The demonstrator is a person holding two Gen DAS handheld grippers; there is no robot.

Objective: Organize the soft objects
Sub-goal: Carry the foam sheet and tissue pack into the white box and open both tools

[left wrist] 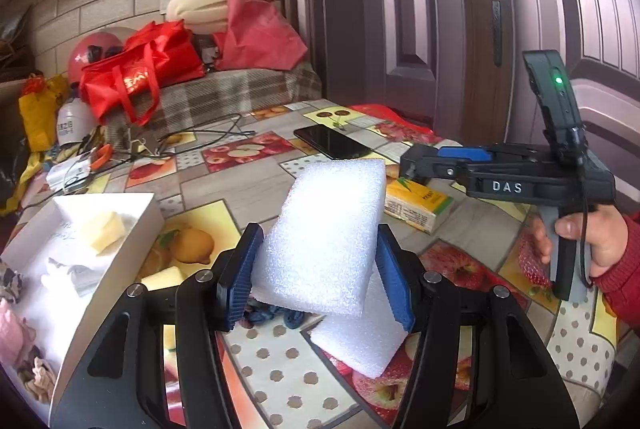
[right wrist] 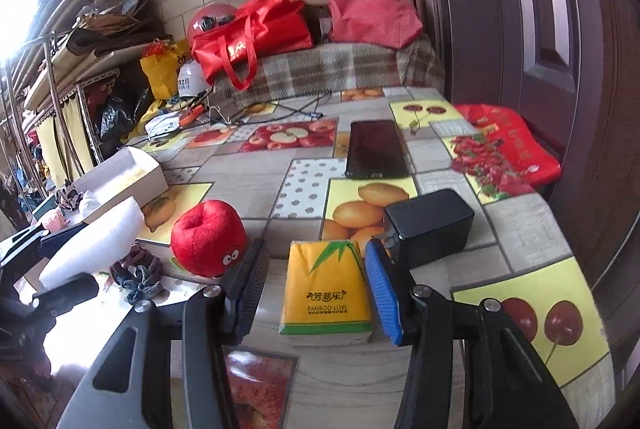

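My left gripper (left wrist: 318, 241) is shut on a white foam block (left wrist: 328, 229), tilted and lifted above the fruit-print tablecloth. A second white foam piece (left wrist: 360, 343) lies under it. Left of it stands a white box (left wrist: 132, 205) with a yellow sponge (left wrist: 106, 231) and other soft bits inside. My right gripper (right wrist: 316, 247) hovers open, its fingers on either side of a yellow tissue pack (right wrist: 328, 293) that lies on the table; a gap shows at the left finger. A red plush apple (right wrist: 208, 241) and a blue scrunchie (right wrist: 138, 275) lie to the left.
A black charger (right wrist: 430, 229) sits just right of the tissue pack, a black phone (right wrist: 374, 149) farther back. Cables, red bags (right wrist: 248, 37) and a helmet crowd the far end. A dark door (right wrist: 520, 29) runs along the right. A hand in a red sleeve (left wrist: 608, 249) holds the right gripper.
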